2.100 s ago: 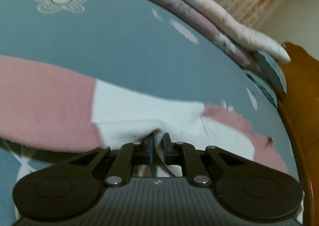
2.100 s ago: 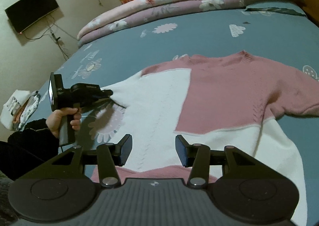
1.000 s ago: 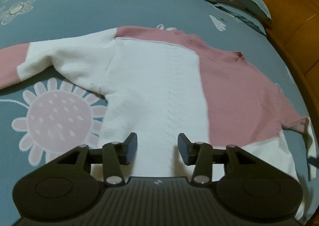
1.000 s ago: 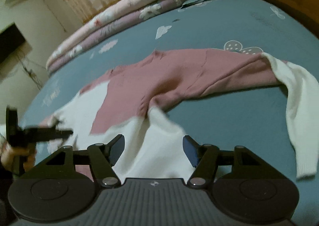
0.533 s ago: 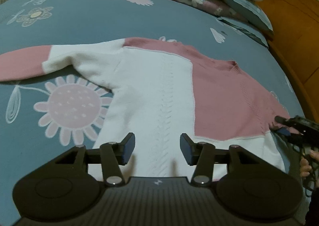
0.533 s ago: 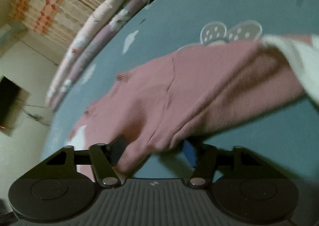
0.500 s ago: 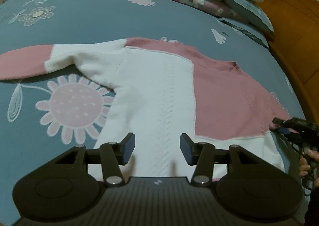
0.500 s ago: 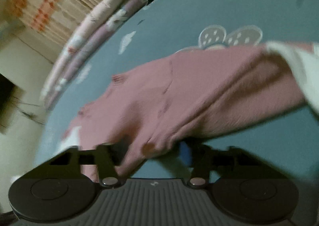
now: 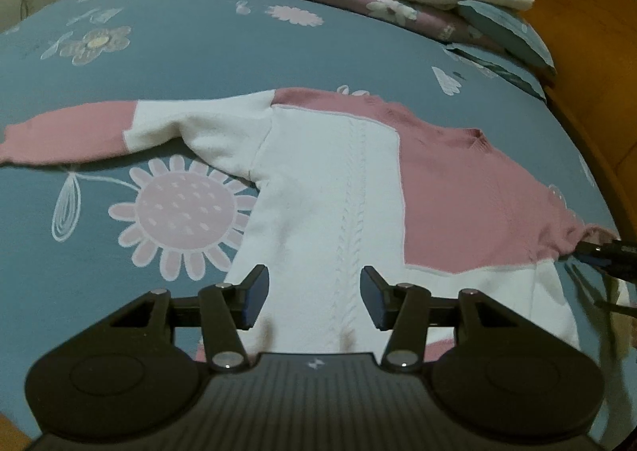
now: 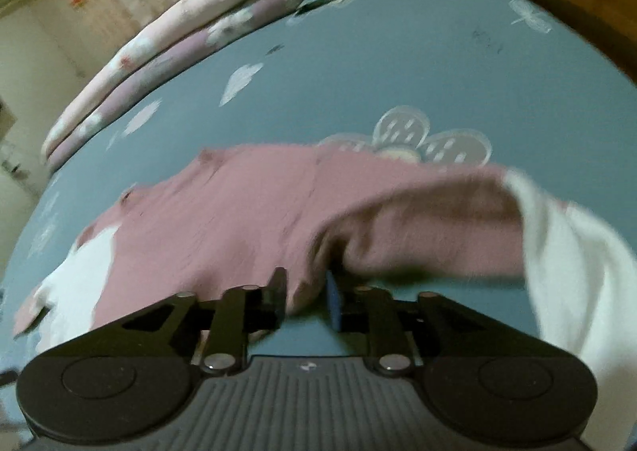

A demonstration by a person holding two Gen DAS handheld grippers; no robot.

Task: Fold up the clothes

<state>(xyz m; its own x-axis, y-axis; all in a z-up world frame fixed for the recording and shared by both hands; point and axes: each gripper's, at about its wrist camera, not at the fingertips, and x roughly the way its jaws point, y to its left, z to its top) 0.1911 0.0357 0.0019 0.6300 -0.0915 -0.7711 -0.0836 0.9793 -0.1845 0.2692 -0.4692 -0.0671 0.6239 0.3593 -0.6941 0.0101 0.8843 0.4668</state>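
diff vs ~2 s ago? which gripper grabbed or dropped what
The left gripper let go of the pink-and-white knit sweater, pulled back and now hovers open over its hem. The right gripper moved from the hem to the pink sleeve's underarm and closed on it. The sweater stayed spread on the blue floral bedsheet.

The left gripper (image 9: 313,299) hovers with jaws wide apart over the sweater (image 9: 330,188) — pink-and-white, spread flat mid-bedspread (image 9: 191,52).
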